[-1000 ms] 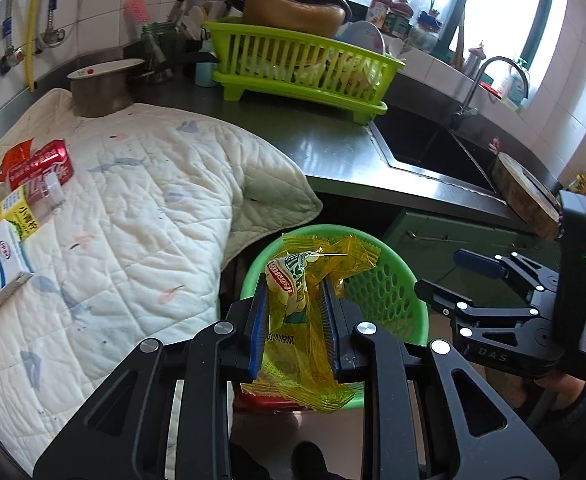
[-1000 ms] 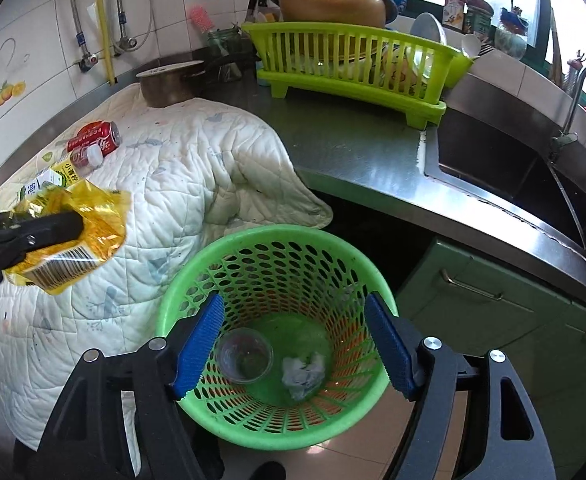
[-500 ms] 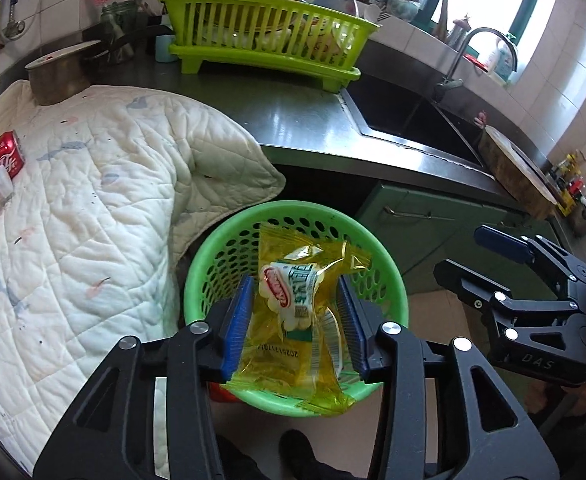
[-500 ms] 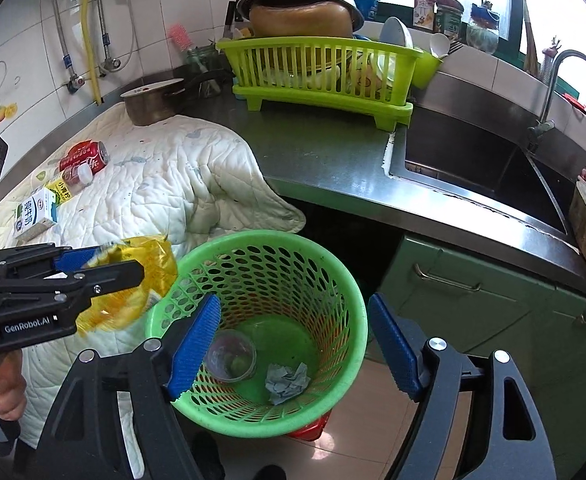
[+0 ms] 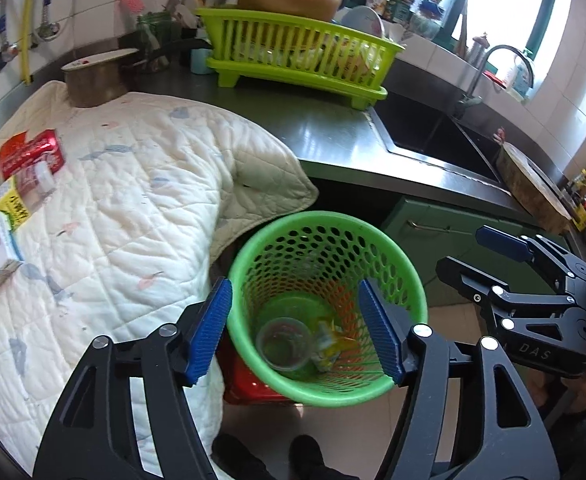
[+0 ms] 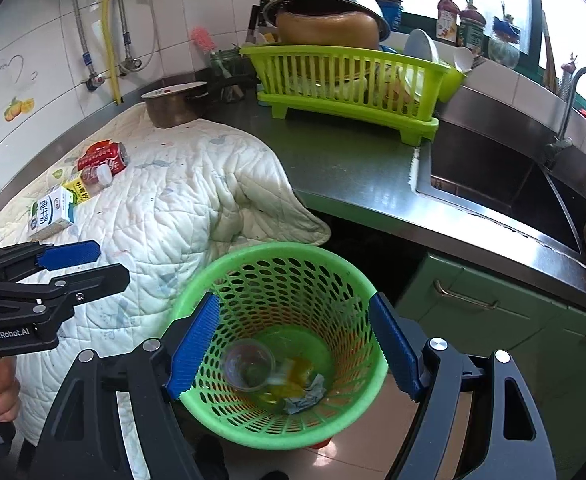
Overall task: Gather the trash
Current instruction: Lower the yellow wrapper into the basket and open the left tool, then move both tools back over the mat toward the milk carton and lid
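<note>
The drop-off step looks finished: the left gripper (image 5: 295,326) hangs with jaws spread and empty over the green perforated basket (image 5: 407,280) at lower centre, where a crinkly yellow wrapper (image 5: 331,344) lies beside a clear plastic cup (image 5: 283,344). The right gripper (image 6: 293,346) is spread and empty too. Next comes a reach to the upper left (across the quilted white cloth (image 6: 181,208)) for the boxy milk carton (image 6: 51,210) or the smooth red can (image 6: 103,160).
</note>
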Demonstrator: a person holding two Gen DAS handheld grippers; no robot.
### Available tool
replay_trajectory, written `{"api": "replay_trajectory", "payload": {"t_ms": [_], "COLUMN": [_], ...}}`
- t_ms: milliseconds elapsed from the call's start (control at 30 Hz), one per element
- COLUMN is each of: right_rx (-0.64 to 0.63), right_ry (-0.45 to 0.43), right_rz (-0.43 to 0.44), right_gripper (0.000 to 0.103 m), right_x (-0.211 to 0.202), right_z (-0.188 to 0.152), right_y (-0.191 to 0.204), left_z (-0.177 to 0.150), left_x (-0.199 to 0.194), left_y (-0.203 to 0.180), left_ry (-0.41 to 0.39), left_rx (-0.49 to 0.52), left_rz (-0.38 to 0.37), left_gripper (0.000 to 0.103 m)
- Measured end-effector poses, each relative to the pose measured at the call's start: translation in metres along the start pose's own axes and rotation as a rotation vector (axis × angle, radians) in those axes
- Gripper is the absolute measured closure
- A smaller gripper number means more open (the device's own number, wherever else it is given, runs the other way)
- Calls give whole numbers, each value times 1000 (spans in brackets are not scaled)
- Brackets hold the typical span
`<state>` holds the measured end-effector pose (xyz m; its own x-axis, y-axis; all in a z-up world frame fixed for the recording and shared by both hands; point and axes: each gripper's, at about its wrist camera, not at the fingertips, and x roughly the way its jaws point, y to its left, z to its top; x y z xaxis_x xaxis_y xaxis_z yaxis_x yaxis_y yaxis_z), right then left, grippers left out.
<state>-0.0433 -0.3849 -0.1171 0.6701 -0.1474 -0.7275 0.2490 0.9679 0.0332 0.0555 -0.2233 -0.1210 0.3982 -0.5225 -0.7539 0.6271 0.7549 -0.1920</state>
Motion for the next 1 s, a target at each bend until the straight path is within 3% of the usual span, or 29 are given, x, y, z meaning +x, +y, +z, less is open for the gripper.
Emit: {"api": "replay_trajectory", "payload": {"t_ms": [500,1000], "right_rx": [-112,-260], "right_ry": [-28,-54], "right_rz": [117,281], "right_gripper": [25,24], "right_x": [15,36], "right_z": [35,79], "right_y": [64,175], "left_z": [-7,-35], "left_x": [-66,-136], "left_y": [87,195], "left_ry": [-109,-193], "left_rx": [-157,-366], "left_rz": [209,413], "left_gripper": [33,29]}}
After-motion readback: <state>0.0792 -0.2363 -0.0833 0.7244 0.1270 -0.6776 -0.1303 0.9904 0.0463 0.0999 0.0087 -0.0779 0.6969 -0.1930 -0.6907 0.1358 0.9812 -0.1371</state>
